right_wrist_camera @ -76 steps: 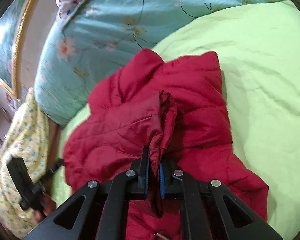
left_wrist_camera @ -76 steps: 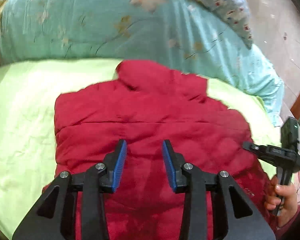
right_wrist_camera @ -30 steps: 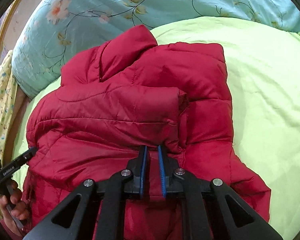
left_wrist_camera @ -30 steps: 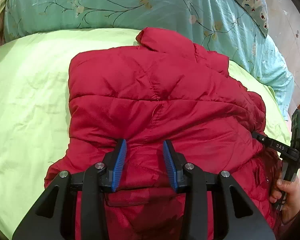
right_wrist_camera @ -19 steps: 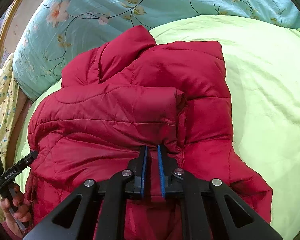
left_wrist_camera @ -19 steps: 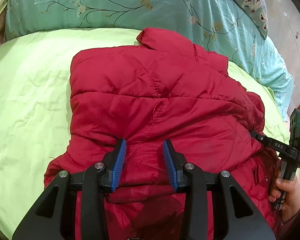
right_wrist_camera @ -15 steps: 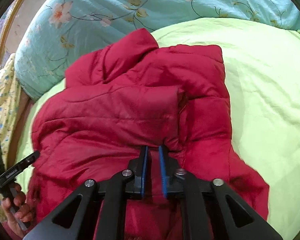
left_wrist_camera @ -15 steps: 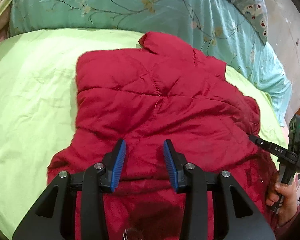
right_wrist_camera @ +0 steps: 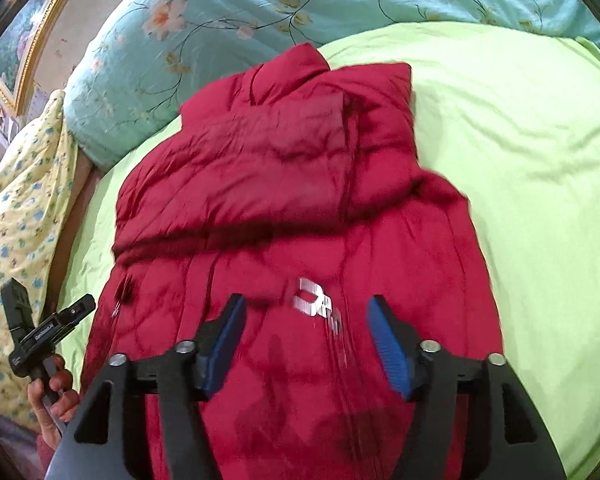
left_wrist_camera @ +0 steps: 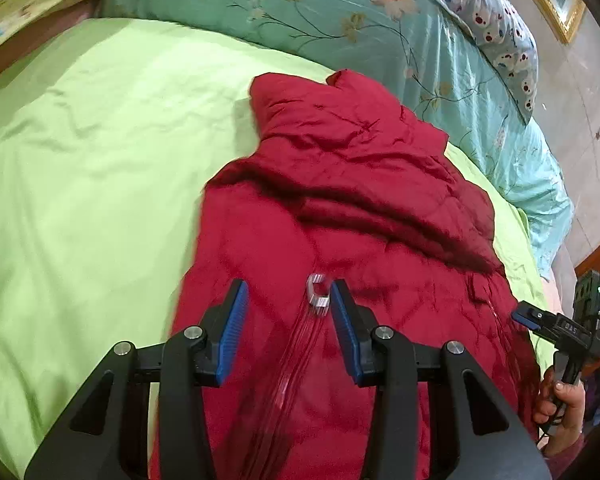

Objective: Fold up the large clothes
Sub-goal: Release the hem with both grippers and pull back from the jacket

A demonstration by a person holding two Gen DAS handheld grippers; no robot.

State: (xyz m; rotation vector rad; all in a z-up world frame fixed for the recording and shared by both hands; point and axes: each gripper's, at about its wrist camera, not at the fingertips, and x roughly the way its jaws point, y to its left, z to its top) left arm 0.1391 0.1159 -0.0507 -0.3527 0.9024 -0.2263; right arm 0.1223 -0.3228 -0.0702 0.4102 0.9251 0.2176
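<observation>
A red puffer jacket (left_wrist_camera: 360, 208) lies on the lime-green bed sheet (left_wrist_camera: 92, 168), collar toward the pillows, with one sleeve folded across its chest. It also shows in the right wrist view (right_wrist_camera: 284, 184). My left gripper (left_wrist_camera: 286, 312) is open and empty above the lower part of the jacket, near a silver zipper pull (left_wrist_camera: 318, 290). My right gripper (right_wrist_camera: 306, 330) is open and empty above the jacket's lower front, over the zipper pull (right_wrist_camera: 312, 298). The view is blurred by motion.
A teal floral quilt (left_wrist_camera: 340, 12) lies along the head of the bed. A yellow flowered cloth (right_wrist_camera: 16, 216) hangs at the bedside. The other hand-held gripper shows at the edge of each view (left_wrist_camera: 560, 328) (right_wrist_camera: 40, 332).
My right gripper has opened and let go of the folded sleeve, which now lies across the jacket. Both grippers have pulled back toward the jacket's hem.
</observation>
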